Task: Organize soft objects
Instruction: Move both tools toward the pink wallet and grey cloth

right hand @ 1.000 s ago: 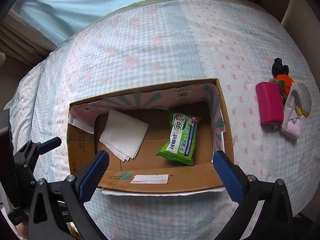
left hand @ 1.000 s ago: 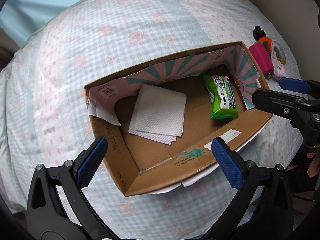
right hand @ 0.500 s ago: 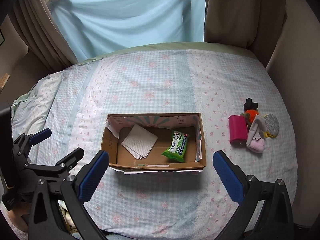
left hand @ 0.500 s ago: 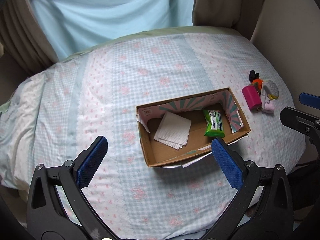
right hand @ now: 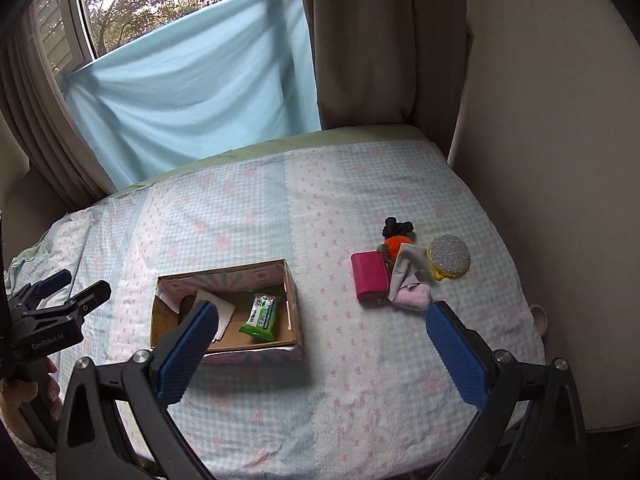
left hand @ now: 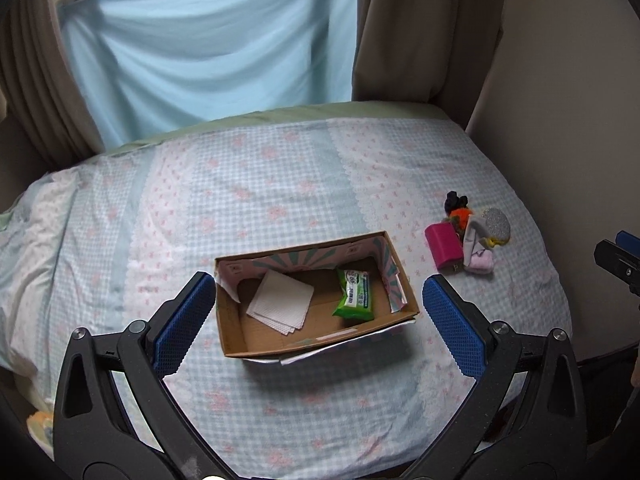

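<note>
An open cardboard box [left hand: 402,286] [right hand: 294,300] sits on the bed. It holds white folded cloths [left hand: 280,304] [right hand: 226,312] and a green wipes pack [left hand: 354,294] [right hand: 261,316]. To its right lies a small pile: a magenta pouch [left hand: 443,245] [right hand: 370,275], a grey and pink sock [left hand: 477,250] [right hand: 408,280], an orange fluffy item [right hand: 394,245], a black scrunchie [right hand: 396,227] and a round silver sponge [right hand: 448,258]. My left gripper [left hand: 316,324] is open and empty, well back from the box. My right gripper [right hand: 320,354] is open and empty, also held back.
The bed [left hand: 260,184] has a light blue and pink checked cover. A pale blue sheet [right hand: 192,92] hangs over the window behind it, with beige curtains [right hand: 360,40] at the sides. A wall [right hand: 552,160] runs along the bed's right side.
Both grippers have pulled up and back from the box, so the whole bed and window now show. Both stayed open and empty. The objects have not moved.
</note>
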Available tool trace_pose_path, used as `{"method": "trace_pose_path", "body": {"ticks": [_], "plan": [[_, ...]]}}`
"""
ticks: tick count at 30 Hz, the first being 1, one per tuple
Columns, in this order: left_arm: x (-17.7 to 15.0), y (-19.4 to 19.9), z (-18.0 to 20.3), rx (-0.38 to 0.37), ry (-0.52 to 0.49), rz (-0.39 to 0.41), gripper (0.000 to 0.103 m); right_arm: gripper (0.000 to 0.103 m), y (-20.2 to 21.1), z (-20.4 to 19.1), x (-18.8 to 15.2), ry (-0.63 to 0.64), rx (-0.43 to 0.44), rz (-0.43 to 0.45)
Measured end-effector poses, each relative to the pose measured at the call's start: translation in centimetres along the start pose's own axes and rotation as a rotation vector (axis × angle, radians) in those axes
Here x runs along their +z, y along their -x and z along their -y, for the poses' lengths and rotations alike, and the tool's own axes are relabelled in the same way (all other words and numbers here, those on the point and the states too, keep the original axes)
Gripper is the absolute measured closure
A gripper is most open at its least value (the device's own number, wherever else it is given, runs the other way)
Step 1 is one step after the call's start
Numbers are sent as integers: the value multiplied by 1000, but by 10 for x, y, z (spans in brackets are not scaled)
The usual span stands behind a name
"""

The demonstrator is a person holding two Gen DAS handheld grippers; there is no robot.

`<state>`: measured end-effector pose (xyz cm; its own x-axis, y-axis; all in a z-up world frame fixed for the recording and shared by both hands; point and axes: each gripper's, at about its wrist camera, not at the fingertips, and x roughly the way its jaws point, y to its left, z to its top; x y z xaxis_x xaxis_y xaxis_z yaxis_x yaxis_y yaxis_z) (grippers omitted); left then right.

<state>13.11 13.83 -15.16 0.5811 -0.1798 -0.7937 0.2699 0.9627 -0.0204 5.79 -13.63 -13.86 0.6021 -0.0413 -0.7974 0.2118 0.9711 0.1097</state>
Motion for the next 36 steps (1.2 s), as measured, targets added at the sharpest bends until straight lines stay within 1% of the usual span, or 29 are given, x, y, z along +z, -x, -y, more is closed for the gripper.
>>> {"method": "trace_pose_path", "body": {"ticks": [3, 5, 7, 9, 12, 14, 18, 23, 24, 26, 31, 33, 36], "plan": [[7, -1, 36, -13, 12, 4, 0, 0, -5, 39, 7, 24, 26, 27], [11, -6, 63, -5, 24, 2, 0, 0, -12, 65, 14, 63, 50, 36], [14, -14, 90, 6, 50, -8, 0, 0, -22, 87, 20, 102, 72, 42], [16, -23, 116, 1, 85, -23, 0, 0, -33, 109, 27, 138, 103, 48], [17, -44, 152, -12, 118, -56, 0, 0, -51, 137, 36, 166, 130, 27], [19, -59, 174, -14, 120, -88, 0, 0, -61, 154, 41, 164, 149, 15], [24, -85, 210, -19, 118, -124, 0, 0, -80, 178, 48, 174, 167, -8], [29, -129, 243, -45, 107, -187, 0, 0, -113, 203, 54, 164, 175, -28], [30, -141, 249, -53, 104, -201, 0, 0, -121, 208, 54, 161, 177, -32], [31, -167, 258, -64, 96, -231, 0, 4, -136, 215, 55, 163, 176, -44], [31, -233, 277, -68, 76, -290, 0, 5, -182, 225, 55, 173, 189, -82], [30, -260, 281, -67, 71, -319, 0, 7, -201, 226, 54, 176, 192, -97], [28, -299, 283, -68, 70, -356, 0, 14, -235, 228, 52, 159, 209, -137]]}}
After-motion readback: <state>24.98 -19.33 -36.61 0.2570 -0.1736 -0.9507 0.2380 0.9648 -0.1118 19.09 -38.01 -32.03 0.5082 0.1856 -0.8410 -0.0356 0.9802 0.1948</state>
